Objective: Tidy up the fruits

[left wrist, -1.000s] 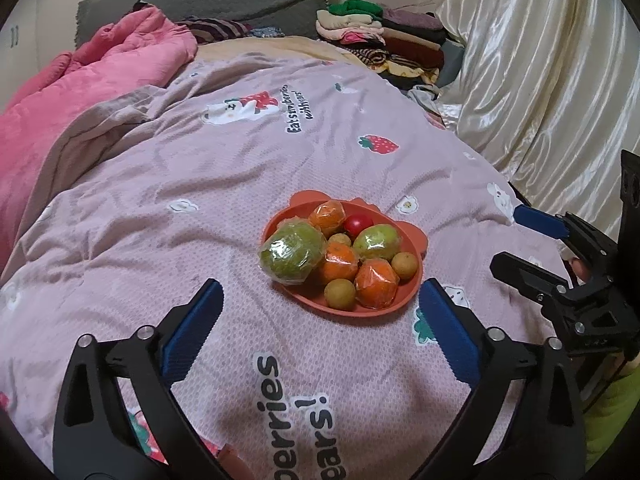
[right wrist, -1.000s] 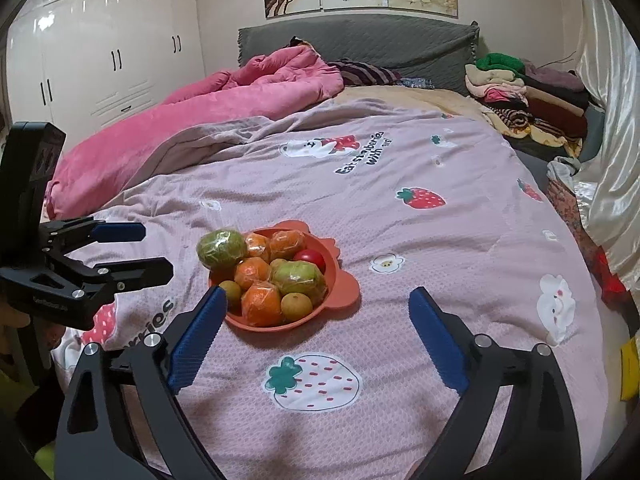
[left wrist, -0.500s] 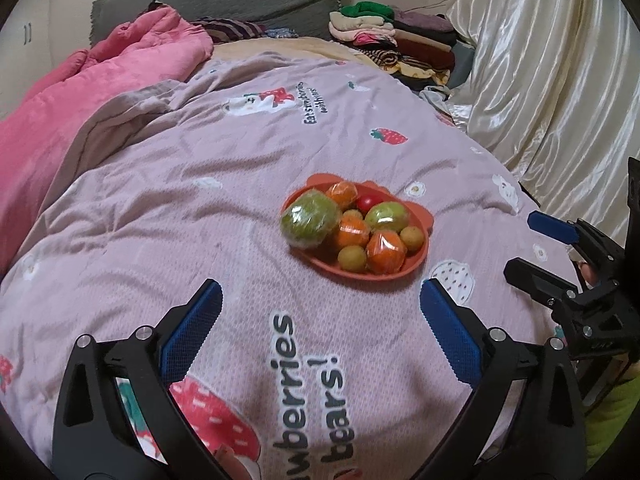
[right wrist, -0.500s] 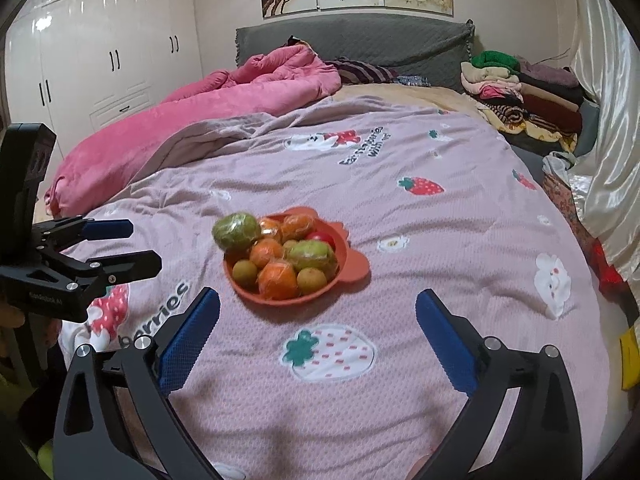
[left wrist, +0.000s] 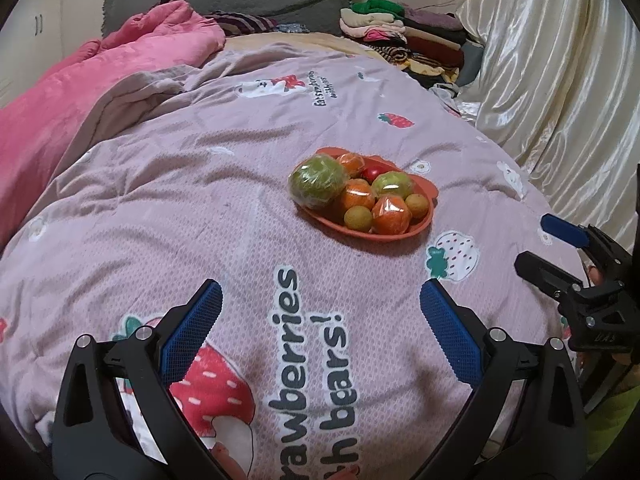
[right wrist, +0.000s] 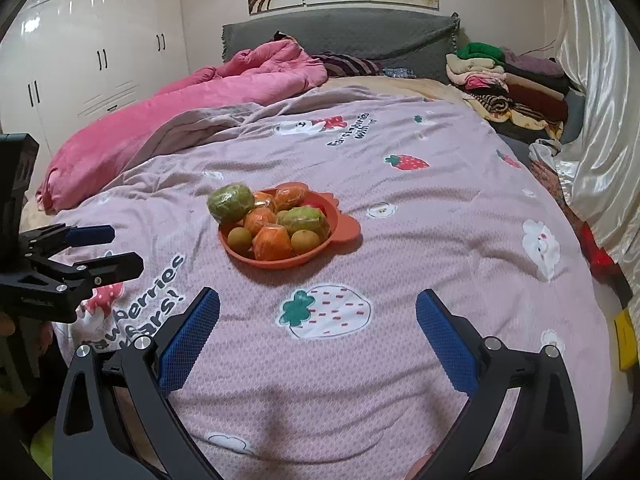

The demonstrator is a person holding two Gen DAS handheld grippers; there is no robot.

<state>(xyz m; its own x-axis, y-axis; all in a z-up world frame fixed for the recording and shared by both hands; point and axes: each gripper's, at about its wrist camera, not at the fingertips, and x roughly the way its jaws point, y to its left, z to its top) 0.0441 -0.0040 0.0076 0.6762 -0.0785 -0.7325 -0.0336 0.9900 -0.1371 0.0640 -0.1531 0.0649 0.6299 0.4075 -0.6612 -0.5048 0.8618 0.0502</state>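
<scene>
Right wrist view: orange plate (right wrist: 316, 255), eared end toward the curtain side; both hand-held grippers gape empty.

Red fruit (left wrist: 373, 173) mostly hidden behind wrapped oranges in orange plate (left wrist: 416, 229). Quilt lettering (left wrist: 316, 360) cut off at bottom edge. Far quilt text (right wrist: 352, 130) too small to read. Hand (right wrist: 10, 324) behind left gripper (right wrist: 114, 250) barely visible.
</scene>
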